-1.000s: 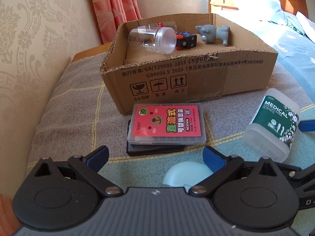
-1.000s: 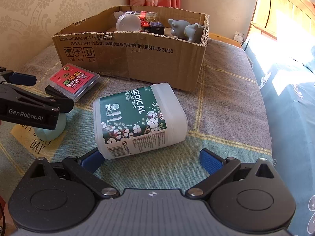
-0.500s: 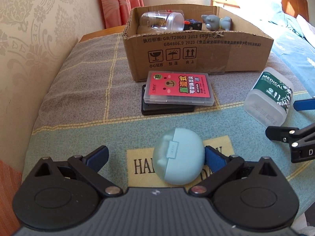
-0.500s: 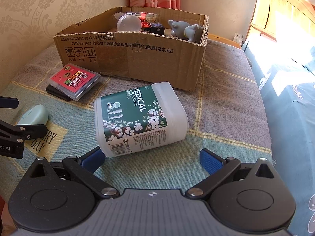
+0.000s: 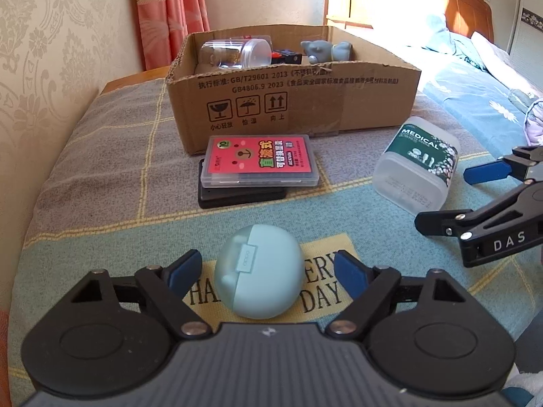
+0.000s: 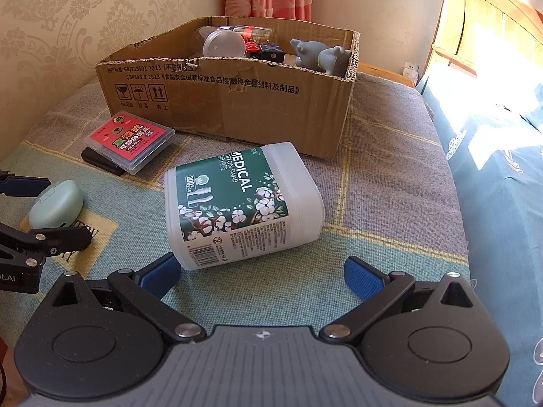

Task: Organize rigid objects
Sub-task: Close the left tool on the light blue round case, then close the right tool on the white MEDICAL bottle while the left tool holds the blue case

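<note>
- Currently our left gripper [image 5: 266, 273] straddles the earbud case [image 5: 259, 273] on the blanket [image 5: 101, 156]; its jaws have just been closing, yet gaps remain on both sides, so no grip.
- We judge the case light, stiff, smooth and rounded, likely slippery; we would pinch across its widest middle.
- Right gripper [image 6: 261, 273] stands wide, empty, just short of the swab tub [image 6: 241, 203], which lies on its side.
- Tub label reads "MEDICAL", "COTTON SWAB"; probably light, with thin walls that may flex.
- Cardboard box [image 5: 305, 101] print: "GB4806.9 2023".
- Blanket patch shows "DAY".
</note>
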Available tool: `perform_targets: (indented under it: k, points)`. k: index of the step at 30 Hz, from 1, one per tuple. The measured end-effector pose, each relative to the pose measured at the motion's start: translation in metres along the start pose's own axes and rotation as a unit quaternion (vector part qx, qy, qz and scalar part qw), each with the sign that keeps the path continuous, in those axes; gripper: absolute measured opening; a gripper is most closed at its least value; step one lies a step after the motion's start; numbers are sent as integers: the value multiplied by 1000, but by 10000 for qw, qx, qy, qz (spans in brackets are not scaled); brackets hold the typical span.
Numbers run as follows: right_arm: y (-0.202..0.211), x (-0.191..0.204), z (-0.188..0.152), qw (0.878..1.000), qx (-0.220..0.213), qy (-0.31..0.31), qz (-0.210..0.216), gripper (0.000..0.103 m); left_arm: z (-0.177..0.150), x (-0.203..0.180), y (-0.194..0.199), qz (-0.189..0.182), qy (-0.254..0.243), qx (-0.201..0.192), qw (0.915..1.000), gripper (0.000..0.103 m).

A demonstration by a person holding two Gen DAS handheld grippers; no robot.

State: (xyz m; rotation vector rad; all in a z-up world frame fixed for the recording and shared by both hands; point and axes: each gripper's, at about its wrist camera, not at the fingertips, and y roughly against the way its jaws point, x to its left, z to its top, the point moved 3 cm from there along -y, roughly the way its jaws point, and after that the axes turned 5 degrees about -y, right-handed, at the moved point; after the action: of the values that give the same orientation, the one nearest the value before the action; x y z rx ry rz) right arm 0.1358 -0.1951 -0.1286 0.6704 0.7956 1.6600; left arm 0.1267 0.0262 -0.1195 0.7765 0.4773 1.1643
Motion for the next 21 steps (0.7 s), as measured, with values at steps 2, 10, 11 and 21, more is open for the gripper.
perform_targets:
  k: [2,10,11,21]
  points:
    - [0,0,0,10000,-8,8,7,103,0,0,1,-56,-21,-17,10000,78]
    - [1,0,0,10000,-13,42,28,103,-2,-1,6,-136,-97,-77,9998,58]
    - [1,0,0,10000,-12,56,39,103,-2,0,6,-139,-83,-81,9998,58]
    - [1,1,0,10000,11,59,34,103,-7,5,2,-28,110,-7,9999,92]
